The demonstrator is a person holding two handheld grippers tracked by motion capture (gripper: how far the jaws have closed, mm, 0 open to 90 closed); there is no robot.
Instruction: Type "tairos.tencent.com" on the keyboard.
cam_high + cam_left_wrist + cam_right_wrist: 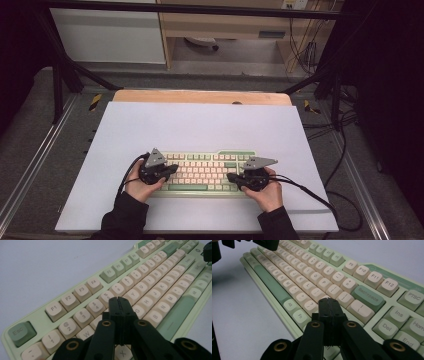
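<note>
Smooth white tabletop (200, 125), pale green keyboard (200, 172) with rounded cream keycaps, left gripper (172, 169) and right gripper (231, 177) both pressed together, empty.

3 cameras covering 1 keyboard

The high view is looking forward and down from well above the table (150, 125); both gripper views are sitting close over the keyboard (205, 172), facing inward from opposite ends and sharing its middle keys.
</note>
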